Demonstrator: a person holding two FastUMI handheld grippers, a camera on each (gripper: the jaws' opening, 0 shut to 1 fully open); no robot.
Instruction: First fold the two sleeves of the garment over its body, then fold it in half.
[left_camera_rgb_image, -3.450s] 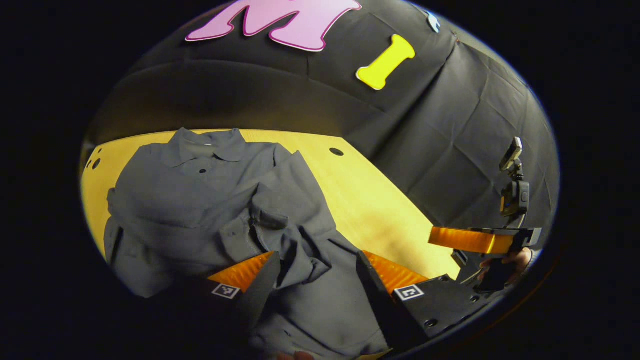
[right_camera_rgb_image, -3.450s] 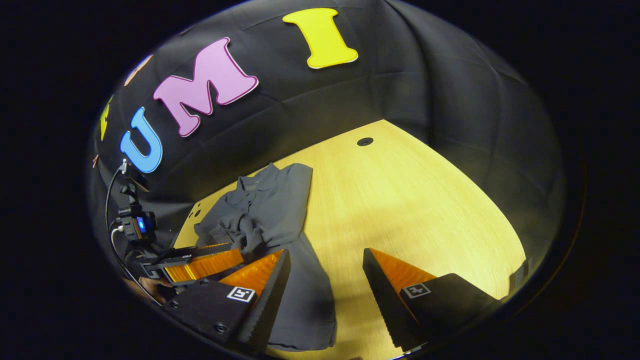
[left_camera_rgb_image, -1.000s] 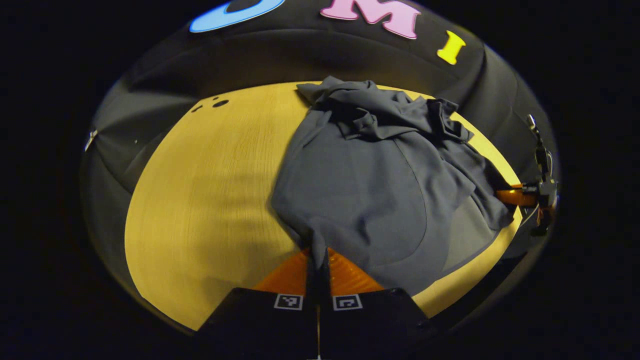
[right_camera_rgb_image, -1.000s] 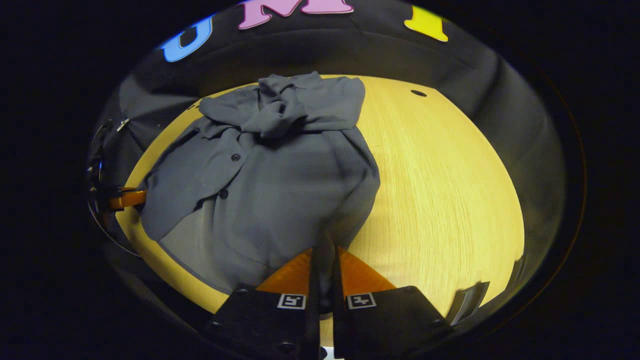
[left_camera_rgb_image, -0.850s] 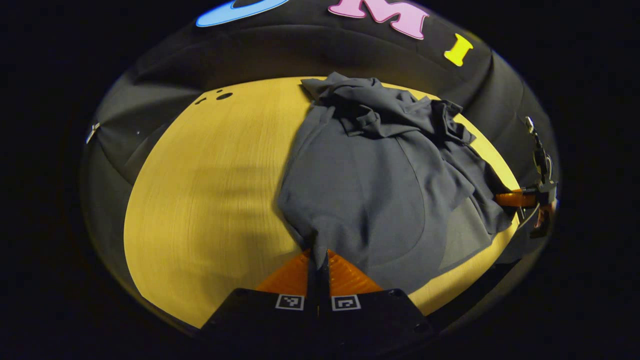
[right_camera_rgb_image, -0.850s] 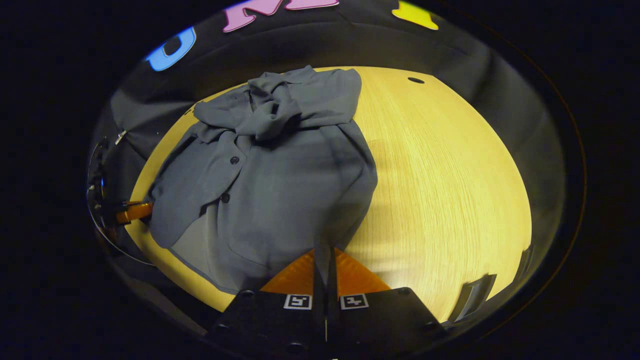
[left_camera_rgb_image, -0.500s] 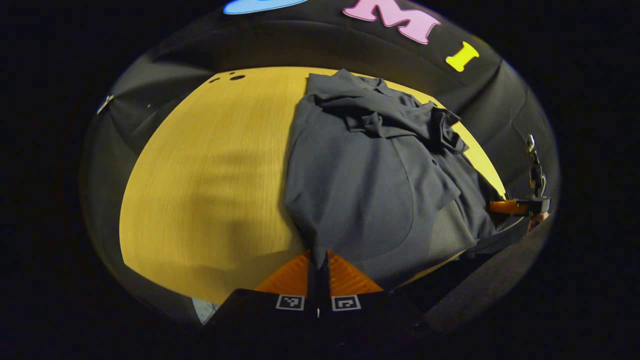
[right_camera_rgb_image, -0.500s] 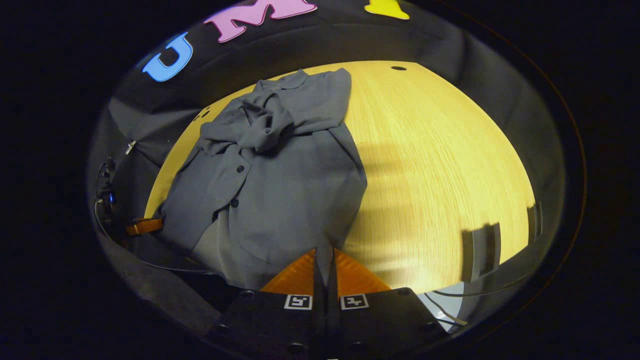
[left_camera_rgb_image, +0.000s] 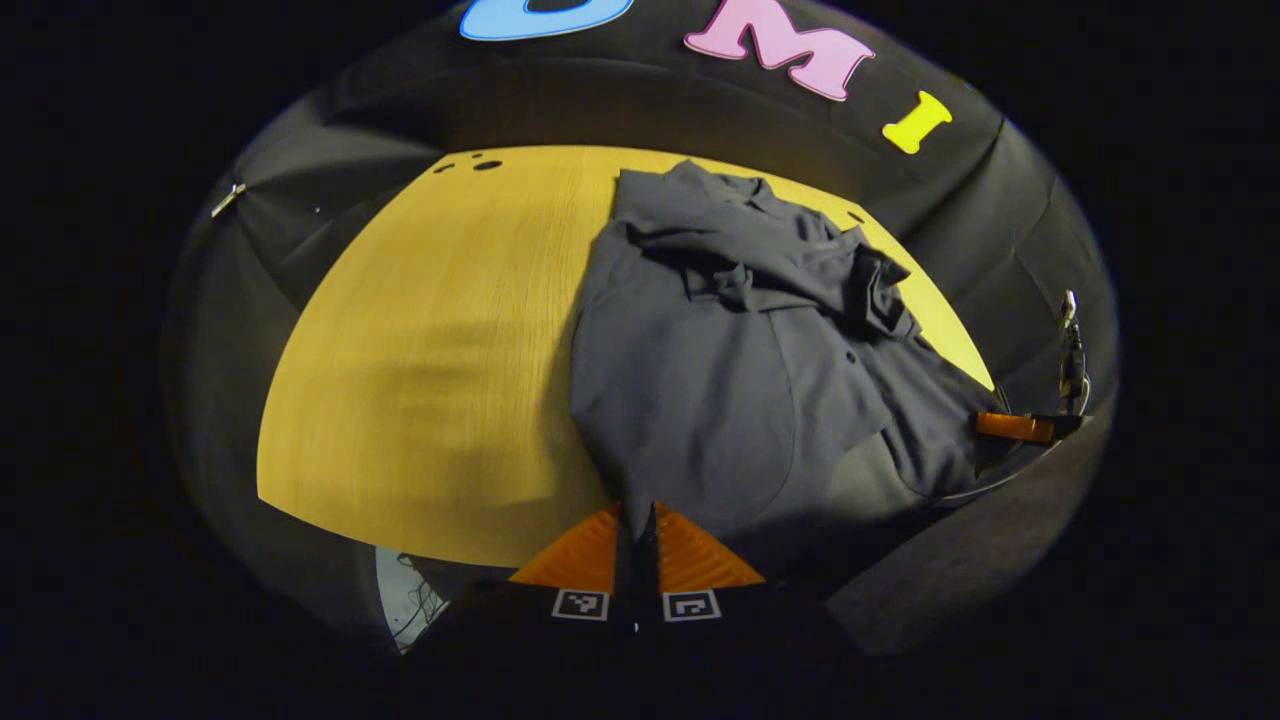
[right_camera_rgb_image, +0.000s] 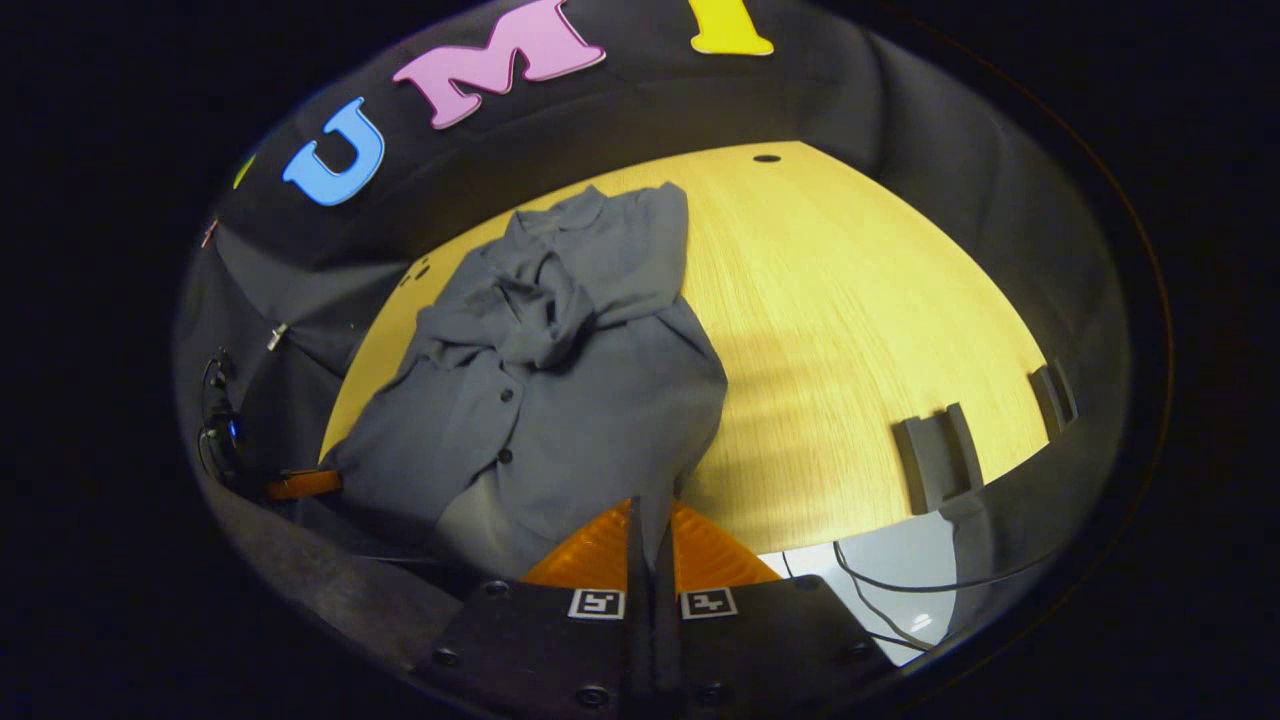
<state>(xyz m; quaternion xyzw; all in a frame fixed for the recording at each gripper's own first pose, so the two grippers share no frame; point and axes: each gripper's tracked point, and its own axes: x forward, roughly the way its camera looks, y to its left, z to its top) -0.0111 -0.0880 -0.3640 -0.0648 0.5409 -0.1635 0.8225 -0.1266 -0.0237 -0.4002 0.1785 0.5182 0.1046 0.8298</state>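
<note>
A dark grey button shirt (left_camera_rgb_image: 740, 350) lies on the yellow wooden table (left_camera_rgb_image: 420, 350), collar at the far end, both sleeves bunched over its chest (right_camera_rgb_image: 540, 310). My left gripper (left_camera_rgb_image: 636, 520) is shut on the shirt's near hem corner, lifted at the table's front edge. My right gripper (right_camera_rgb_image: 650, 520) is shut on the other hem corner (right_camera_rgb_image: 655, 500), also raised off the table. Each gripper's orange finger also shows far off in the other view: the right one (left_camera_rgb_image: 1015, 427) and the left one (right_camera_rgb_image: 305, 484).
The table's near edge (left_camera_rgb_image: 420, 540) runs just ahead of both grippers, with floor and cables (right_camera_rgb_image: 880, 590) below it. A dark bracket (right_camera_rgb_image: 935, 460) clamps the table's edge on the right. Small holes (left_camera_rgb_image: 487, 165) mark the table's far corners.
Both grippers closed on the hem corners and have pulled back toward the table's near edge, lifting the hem and dragging the shirt's lower part along.
</note>
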